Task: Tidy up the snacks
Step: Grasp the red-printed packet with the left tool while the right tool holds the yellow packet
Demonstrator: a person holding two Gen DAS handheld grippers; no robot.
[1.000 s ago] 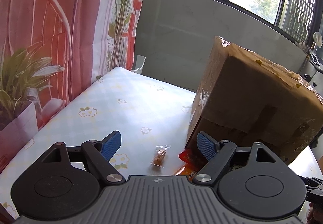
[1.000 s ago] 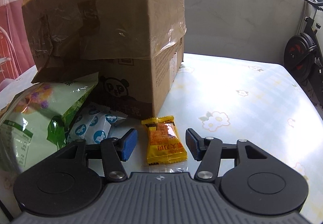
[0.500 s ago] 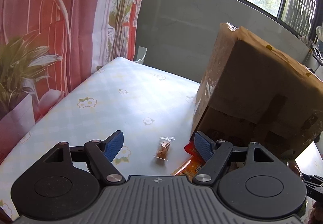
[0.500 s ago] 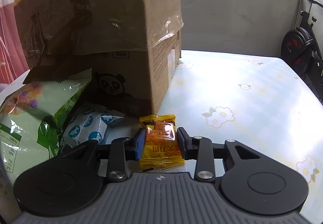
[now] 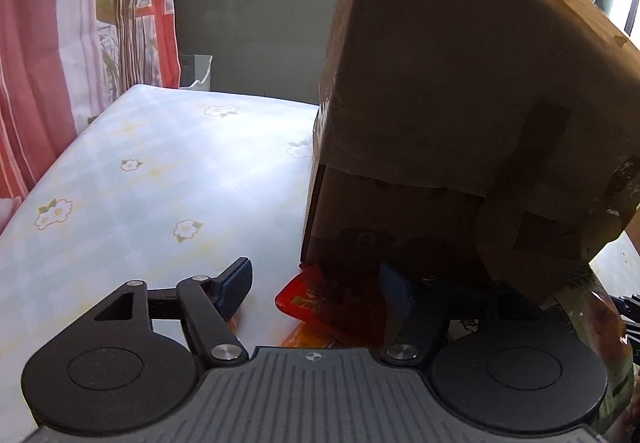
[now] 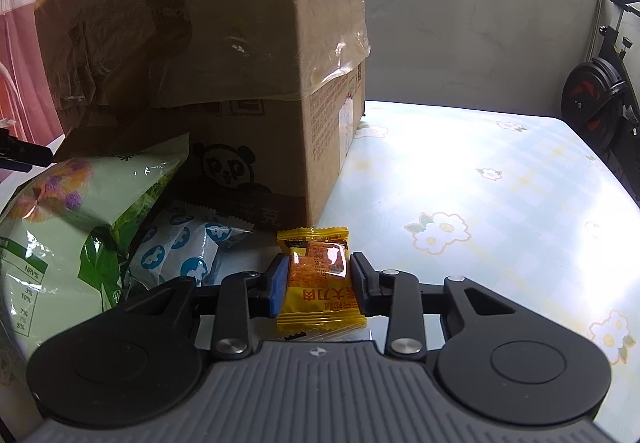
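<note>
The right gripper (image 6: 319, 285) pinches a yellow snack packet (image 6: 320, 283) with an orange window between its fingers. Only the left view shows the left gripper (image 5: 316, 285), its jaws apart and just closing around a red packet (image 5: 320, 299) at the cardboard box (image 5: 460, 103).

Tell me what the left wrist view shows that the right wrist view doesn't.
Left wrist only: the left gripper, jaws just closing but open around a red packet, and a red curtain.
Right wrist only: the right gripper shut on a yellow packet, a green bag, a blue-spotted packet.
Both: the cardboard box and floral tablecloth.
</note>
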